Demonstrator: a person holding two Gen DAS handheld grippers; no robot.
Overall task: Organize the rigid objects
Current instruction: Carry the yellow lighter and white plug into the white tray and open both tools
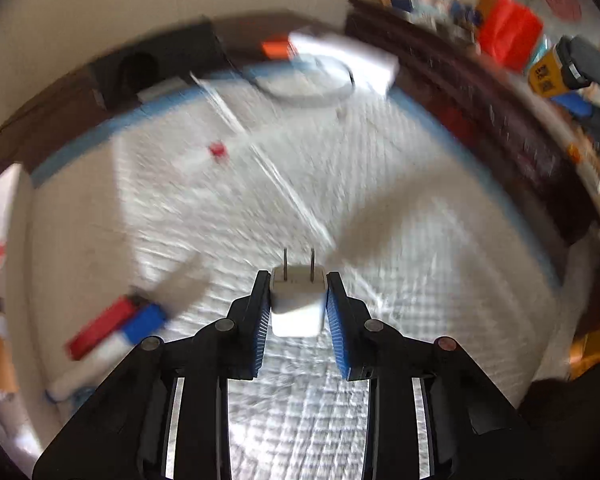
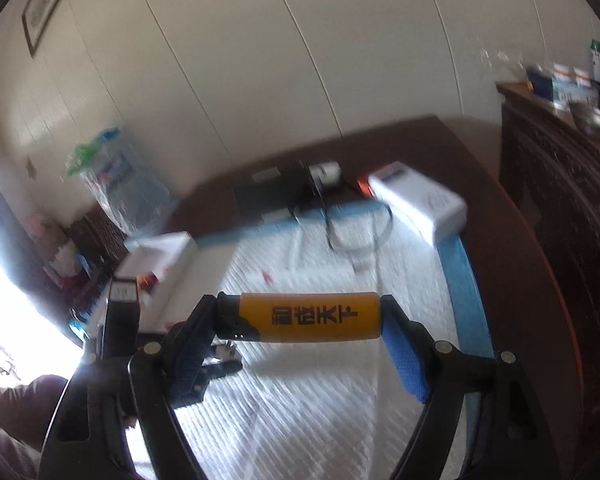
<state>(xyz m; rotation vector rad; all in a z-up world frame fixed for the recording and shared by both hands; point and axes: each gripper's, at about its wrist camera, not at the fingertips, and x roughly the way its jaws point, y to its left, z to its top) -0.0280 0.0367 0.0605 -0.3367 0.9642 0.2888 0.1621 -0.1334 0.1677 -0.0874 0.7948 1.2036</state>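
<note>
Left wrist: left gripper (image 1: 298, 300) clamps white charger (image 1: 297, 306), 2 prongs forward.

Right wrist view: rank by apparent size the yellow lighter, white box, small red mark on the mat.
1. yellow lighter, though nearness to the camera inflates it
2. white box, farther away
3. red mark, smallest

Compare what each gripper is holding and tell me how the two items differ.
The small white cube-shaped plug adapter in the left gripper is blocky and plain, with two metal prongs pointing away from the camera. The long yellow lighter with black characters in the right gripper lies crosswise, clamped end to end. Both are held off the white mat.
</note>
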